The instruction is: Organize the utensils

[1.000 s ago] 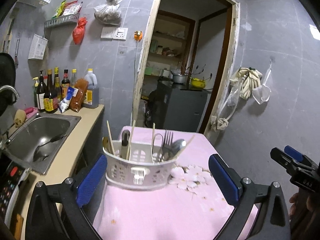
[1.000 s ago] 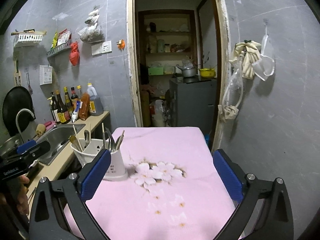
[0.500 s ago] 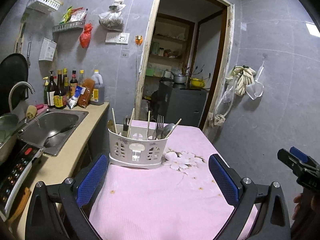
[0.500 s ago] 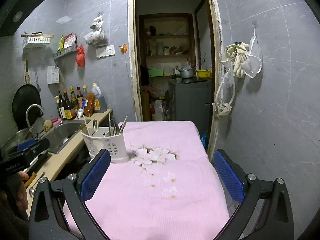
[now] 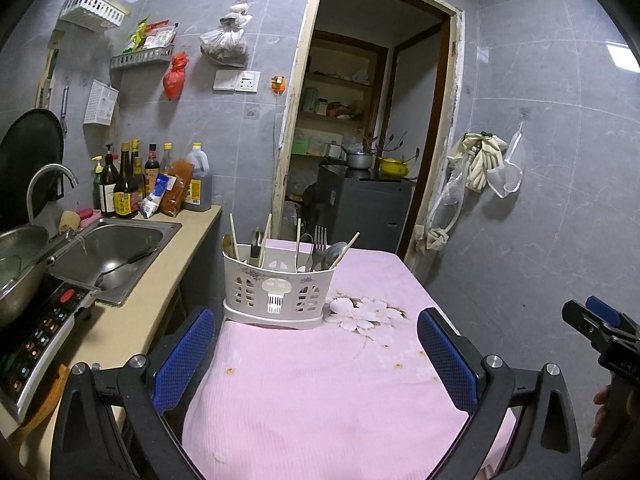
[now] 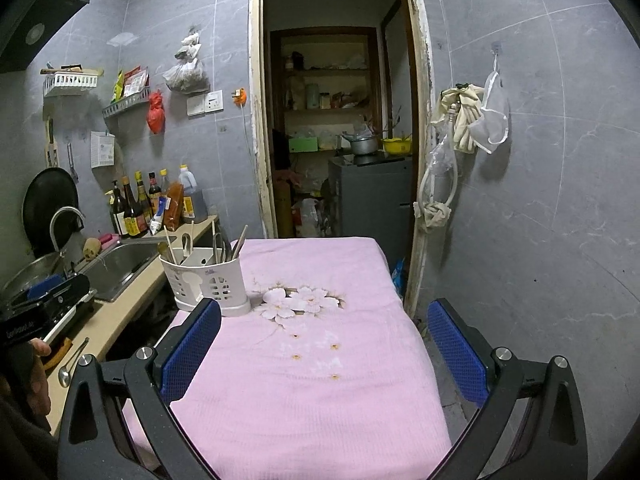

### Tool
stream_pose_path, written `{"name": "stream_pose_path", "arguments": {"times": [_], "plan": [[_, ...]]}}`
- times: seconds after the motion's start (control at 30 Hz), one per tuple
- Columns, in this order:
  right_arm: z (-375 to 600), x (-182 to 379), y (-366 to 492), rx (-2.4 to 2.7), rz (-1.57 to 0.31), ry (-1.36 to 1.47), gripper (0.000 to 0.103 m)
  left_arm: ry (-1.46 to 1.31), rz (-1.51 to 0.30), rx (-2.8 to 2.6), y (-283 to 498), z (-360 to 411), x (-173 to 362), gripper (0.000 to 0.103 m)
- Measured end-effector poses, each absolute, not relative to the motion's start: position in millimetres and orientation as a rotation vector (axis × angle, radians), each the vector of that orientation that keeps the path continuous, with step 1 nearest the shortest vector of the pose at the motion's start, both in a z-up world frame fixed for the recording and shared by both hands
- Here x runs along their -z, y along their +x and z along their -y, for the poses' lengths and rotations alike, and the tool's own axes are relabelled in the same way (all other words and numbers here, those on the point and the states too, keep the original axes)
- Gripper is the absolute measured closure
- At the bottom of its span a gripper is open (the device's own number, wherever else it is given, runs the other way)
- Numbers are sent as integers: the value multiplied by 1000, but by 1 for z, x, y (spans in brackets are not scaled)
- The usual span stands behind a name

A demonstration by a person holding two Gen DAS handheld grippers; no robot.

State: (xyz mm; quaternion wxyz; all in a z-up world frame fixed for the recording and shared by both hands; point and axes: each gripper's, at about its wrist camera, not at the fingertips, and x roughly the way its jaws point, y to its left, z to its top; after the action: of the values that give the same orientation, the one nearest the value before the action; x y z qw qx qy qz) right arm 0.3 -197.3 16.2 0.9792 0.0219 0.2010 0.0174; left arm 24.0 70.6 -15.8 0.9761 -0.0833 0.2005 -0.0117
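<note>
Both grippers, left gripper point(image 5: 316, 356) and right gripper point(image 6: 324, 350), hung wide open and empty; a careless reach risked tipping the loaded utensil caddy point(image 5: 278, 290).

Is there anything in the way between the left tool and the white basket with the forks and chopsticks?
Nothing visible. Only bare pink tablecloth lies between the open left tool and the white utensil basket, which stands ahead, slightly left of the tool's centre.

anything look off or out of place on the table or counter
One thing: a spoon lies loose on the counter edge by the sink, outside the utensil caddy. The caddy stands upright on the pink cloth, with nothing spilled.
</note>
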Motion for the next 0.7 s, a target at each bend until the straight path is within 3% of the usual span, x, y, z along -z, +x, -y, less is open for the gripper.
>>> {"name": "stream_pose_path", "arguments": {"times": [0.7], "plan": [[199,-17,1,-35,-407,46,2,-141,-403,36,24,-61,13,1]]}}
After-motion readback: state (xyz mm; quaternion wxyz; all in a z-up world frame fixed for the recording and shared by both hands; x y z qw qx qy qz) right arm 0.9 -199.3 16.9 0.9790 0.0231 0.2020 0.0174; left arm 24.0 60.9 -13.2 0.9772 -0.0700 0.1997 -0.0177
